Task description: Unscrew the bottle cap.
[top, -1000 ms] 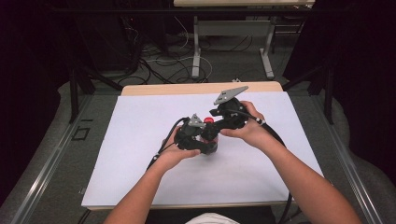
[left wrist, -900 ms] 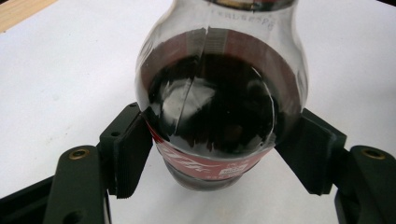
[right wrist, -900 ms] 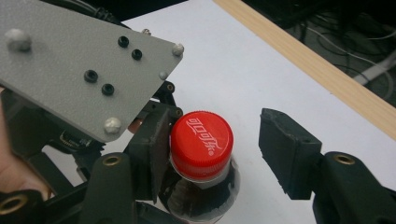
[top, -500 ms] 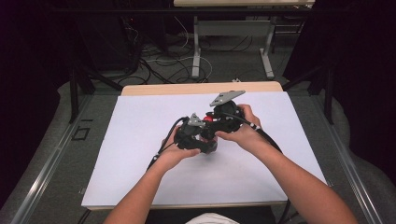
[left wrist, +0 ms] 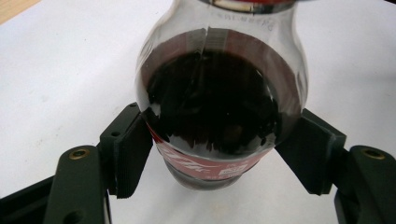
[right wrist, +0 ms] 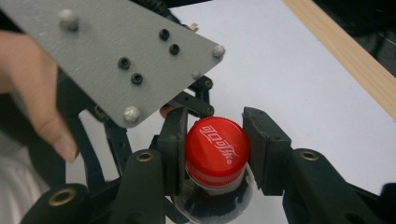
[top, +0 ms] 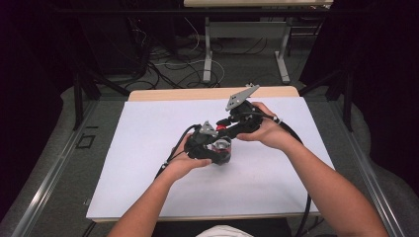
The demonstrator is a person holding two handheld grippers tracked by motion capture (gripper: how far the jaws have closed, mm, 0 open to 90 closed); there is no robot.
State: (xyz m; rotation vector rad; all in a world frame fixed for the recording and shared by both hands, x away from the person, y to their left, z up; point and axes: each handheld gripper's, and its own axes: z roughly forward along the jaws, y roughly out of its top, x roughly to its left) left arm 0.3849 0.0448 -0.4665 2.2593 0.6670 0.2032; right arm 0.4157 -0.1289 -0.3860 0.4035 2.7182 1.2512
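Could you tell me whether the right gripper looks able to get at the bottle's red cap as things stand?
Probably yes. The right gripper already has its fingers on either side of the red cap, with nothing between them. The left gripper holds the bottle lower down, at the body, leaving the cap free.

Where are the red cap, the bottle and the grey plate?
red cap (right wrist: 217,148), right gripper view, on its printed top.
bottle (left wrist: 219,107), left gripper view, on its dark belly between the left claw's pads.
grey plate (right wrist: 126,51), right gripper view, on its flat face.
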